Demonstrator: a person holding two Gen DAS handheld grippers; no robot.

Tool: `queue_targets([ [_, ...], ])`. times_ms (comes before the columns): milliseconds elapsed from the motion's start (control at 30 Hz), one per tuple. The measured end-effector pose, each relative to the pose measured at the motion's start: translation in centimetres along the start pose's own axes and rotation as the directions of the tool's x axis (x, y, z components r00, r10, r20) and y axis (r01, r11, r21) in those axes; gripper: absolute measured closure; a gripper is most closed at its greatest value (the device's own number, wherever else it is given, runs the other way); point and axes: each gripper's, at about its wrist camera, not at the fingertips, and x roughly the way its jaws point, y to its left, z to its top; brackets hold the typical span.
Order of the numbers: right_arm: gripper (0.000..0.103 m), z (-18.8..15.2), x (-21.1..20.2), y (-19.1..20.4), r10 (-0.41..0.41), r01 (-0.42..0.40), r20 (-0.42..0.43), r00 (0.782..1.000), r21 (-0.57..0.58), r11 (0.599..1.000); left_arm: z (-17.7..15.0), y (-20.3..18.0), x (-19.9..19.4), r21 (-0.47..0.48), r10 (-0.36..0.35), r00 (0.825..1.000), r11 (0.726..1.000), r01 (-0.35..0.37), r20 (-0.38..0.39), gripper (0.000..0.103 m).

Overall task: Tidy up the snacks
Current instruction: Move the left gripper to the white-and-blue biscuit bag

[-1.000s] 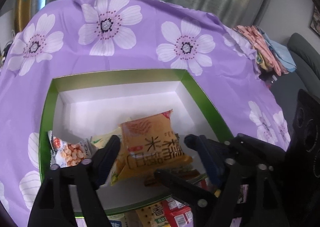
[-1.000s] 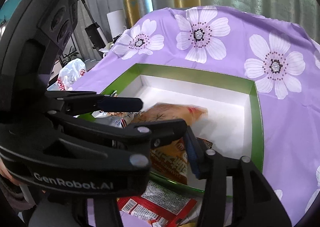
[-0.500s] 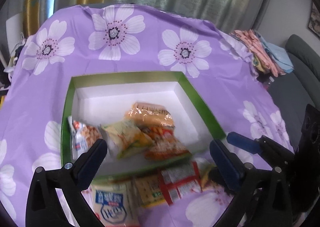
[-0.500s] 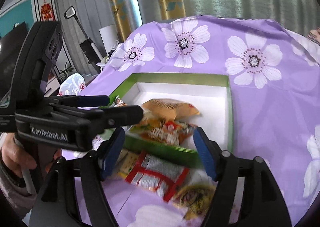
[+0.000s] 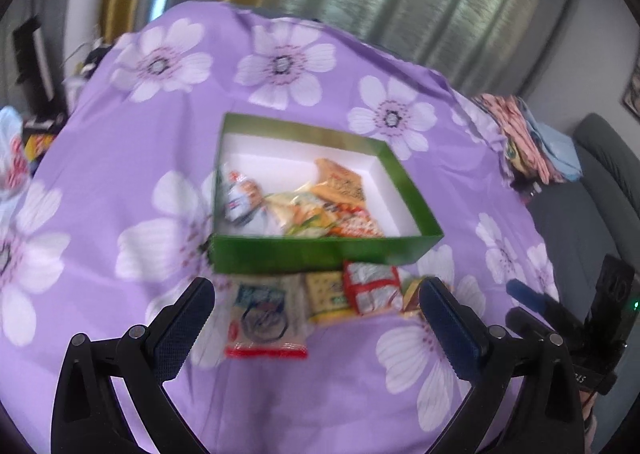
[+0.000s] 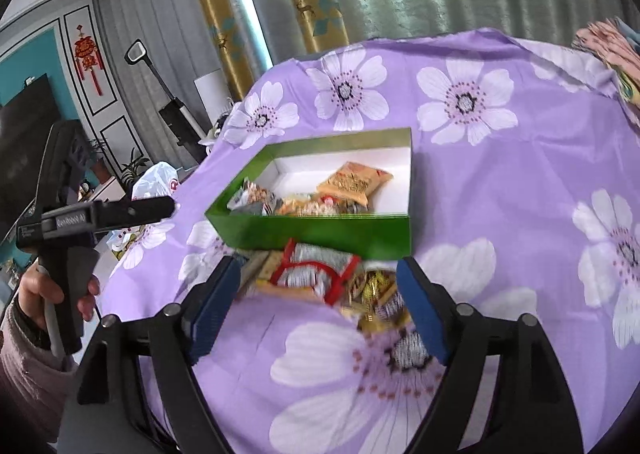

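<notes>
Green-walled and white inside, the shallow cardboard box (image 5: pixel 320 252) sits on the purple flowered tablecloth (image 5: pixel 100 213) and serves as the landmark. Inside it lie several snack packets: an orange packet (image 5: pixel 340 181) toward the far right, a white-and-red packet (image 5: pixel 240 197) against the left wall, and a blurred heap of yellow and orange ones between them.

Just in front of the box's near wall, more snacks lie in a row on the cloth: a white packet with a red bottom edge (image 5: pixel 266 318), a yellow cracker packet (image 5: pixel 326 294), a red-and-silver packet (image 5: pixel 372 286) and a gold-coloured packet (image 6: pixel 376 294).

On the near side of that row, the left gripper (image 5: pixel 316 314) hangs with its jaws spread wide and nothing between them. The right gripper (image 6: pixel 320 294) is to its right, jaws opening and empty; its fingers frame the red and gold packets without touching them.

A hand (image 6: pixel 40 294) in a pink sleeve holds the left gripper's handle.
</notes>
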Motion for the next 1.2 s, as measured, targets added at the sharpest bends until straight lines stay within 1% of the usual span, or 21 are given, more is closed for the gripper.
queue_targets([
  [233, 0.022, -2.3, -0.9, 0.4, -0.005, 0.005, -0.037, 0.999, 0.007, 1.0, -3.2, 1.4, -0.1, -0.047, 0.011, 0.999, 0.999, -0.013, -0.049, 0.001],
  [300, 0.022, -2.9, -0.9, 0.9, -0.006, 0.006, -0.055, 0.998, -0.006, 1.0, -4.1, 1.9, 0.3, -0.059, 0.004, 0.997, 0.998, -0.009, -0.074, 0.001],
  [400, 0.022, -4.0, -0.3, 1.6, 0.015, -0.017, -0.094, 0.995, -0.019, 1.0, -5.5, 2.9, 1.0, -0.101, -0.022, 0.994, 0.995, 0.01, -0.11, 0.001],
  [500, 0.022, -4.9, 0.8, 2.6, 0.029, -0.035, -0.133, 0.991, -0.039, 0.999, -6.1, 3.7, 1.4, -0.143, -0.055, 0.991, 0.989, 0.037, -0.121, 0.001],
  [600, 0.022, -5.3, 2.2, 3.8, 0.054, -0.065, -0.17, 0.984, -0.058, 0.996, -6.2, 4.4, 1.6, -0.169, -0.07, 0.99, 0.984, 0.048, -0.124, 0.001],
  [800, 0.023, -5.6, 5.2, 5.7, 0.127, -0.143, -0.224, 0.966, -0.053, 0.988, -6.0, 5.9, 2.5, -0.22, -0.118, 0.984, 0.972, 0.086, -0.134, 0.001],
  [900, 0.028, -5.4, 6.8, 6.1, 0.154, -0.169, -0.241, 0.958, -0.041, 0.985, -5.5, 6.4, 3.5, -0.239, -0.148, 0.978, 0.965, 0.111, -0.147, 0.001],
  [1067, 0.038, -4.2, 9.6, 6.6, 0.235, -0.24, -0.255, 0.938, 0.015, 0.971, -4.4, 7.0, 5.2, -0.262, -0.176, 0.971, 0.956, 0.129, -0.164, 0.001],
  [1200, 0.048, -4.0, 12.0, 7.2, 0.267, -0.265, -0.287, 0.92, 0.049, 0.963, -3.9, 7.5, 7.0, -0.305, -0.244, 0.95, 0.936, 0.177, -0.195, 0.001],
])
